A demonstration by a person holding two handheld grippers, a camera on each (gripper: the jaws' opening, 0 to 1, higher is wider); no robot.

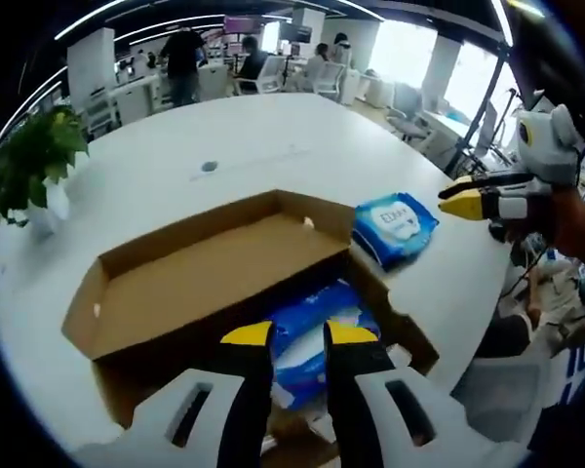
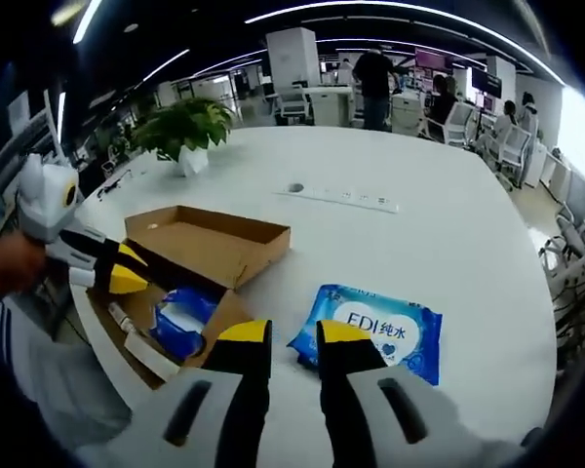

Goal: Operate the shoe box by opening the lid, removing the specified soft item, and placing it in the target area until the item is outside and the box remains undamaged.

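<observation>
The cardboard shoe box [image 1: 78, 327] lies open on the white table, its lid [image 1: 214, 278] folded back flat. A blue soft wipe pack [image 1: 307, 336] lies inside the box, just beyond my left gripper [image 1: 298, 336], which is open and holds nothing. A second blue wipe pack [image 1: 395, 226] rests on the table to the right of the box. In the right gripper view this pack [image 2: 375, 327] lies just ahead of my right gripper [image 2: 292, 336], open and empty above the table. The box [image 2: 210, 239] and the left gripper [image 2: 117, 271] sit to the left there.
A potted plant [image 1: 34, 166] [image 2: 185, 127] stands near the table's far edge. A socket strip [image 2: 341, 197] and a round hole [image 1: 209, 166] are set in the tabletop. People and office chairs are far behind. The table edge curves close on the right [image 1: 487, 283].
</observation>
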